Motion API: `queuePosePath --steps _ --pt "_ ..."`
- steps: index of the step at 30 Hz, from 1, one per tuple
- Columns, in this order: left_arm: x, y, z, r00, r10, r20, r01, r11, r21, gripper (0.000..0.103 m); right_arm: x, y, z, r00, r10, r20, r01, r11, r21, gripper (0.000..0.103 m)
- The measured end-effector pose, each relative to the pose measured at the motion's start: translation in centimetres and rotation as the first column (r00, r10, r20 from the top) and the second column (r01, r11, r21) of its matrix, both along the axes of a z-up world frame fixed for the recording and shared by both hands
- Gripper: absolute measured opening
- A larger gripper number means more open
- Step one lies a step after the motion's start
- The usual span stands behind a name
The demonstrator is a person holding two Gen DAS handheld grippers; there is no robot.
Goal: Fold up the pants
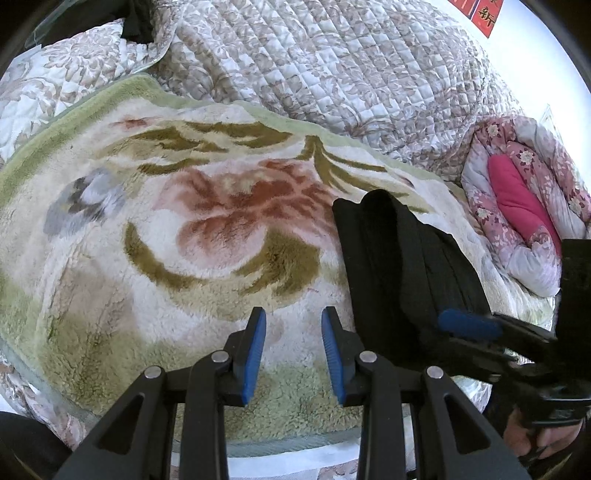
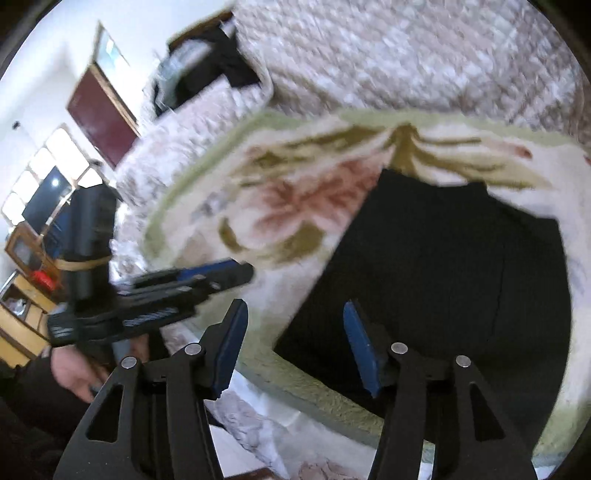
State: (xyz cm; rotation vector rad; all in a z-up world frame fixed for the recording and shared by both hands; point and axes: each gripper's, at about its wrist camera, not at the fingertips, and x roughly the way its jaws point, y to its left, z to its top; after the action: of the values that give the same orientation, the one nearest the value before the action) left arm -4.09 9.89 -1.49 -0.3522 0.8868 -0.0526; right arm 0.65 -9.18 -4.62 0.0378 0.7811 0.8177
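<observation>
The black pants (image 1: 402,266) lie folded into a compact block on the fluffy floral blanket (image 1: 207,229); in the right wrist view they (image 2: 443,277) fill the middle right. My left gripper (image 1: 293,317) is open and empty, over bare blanket just left of the pants. It also shows in the right wrist view (image 2: 236,271), at the left, blurred. My right gripper (image 2: 295,314) is open and empty, just above the pants' near left edge. In the left wrist view it (image 1: 465,325) comes in from the right over the pants' near end.
A quilted floral bedspread (image 1: 332,66) covers the bed behind the blanket. A rolled pink floral quilt (image 1: 524,206) lies at the right. A dark garment (image 1: 136,22) lies at the far back. Furniture and a window (image 2: 44,177) stand off the bed's left side.
</observation>
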Motion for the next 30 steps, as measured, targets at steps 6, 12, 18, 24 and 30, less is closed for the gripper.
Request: queuePosePath --steps 6,12,18,24,30 --pt "1.4 -2.0 1.0 0.998 -0.064 0.016 0.064 0.998 -0.015 0.034 1.4 -5.7 -0.4 0.968 -0.25 0.017 0.25 0.968 0.031 0.039" --pt "4.0 -5.6 1.5 0.984 -0.175 0.046 0.176 0.984 -0.021 0.051 2.7 -10.4 -2.8 0.915 -0.395 -0.08 0.398 0.917 0.018 0.032" --pt "6.5 -7.9 -1.0 0.975 -0.22 -0.017 0.22 0.975 -0.02 0.052 2.9 -12.1 -2.7 0.907 -0.411 -0.089 0.416 0.909 0.038 0.032" --pt "7.5 -7.9 -1.3 0.98 -0.2 -0.006 0.199 0.979 -0.035 0.058 3.3 -13.1 -3.1 0.901 -0.419 -0.109 0.428 0.901 0.069 0.032" --pt "7.0 -7.6 -1.6 0.985 -0.17 -0.001 0.169 0.983 -0.074 0.057 3.2 -13.4 -3.0 0.898 -0.426 -0.107 0.435 0.897 0.076 0.032"
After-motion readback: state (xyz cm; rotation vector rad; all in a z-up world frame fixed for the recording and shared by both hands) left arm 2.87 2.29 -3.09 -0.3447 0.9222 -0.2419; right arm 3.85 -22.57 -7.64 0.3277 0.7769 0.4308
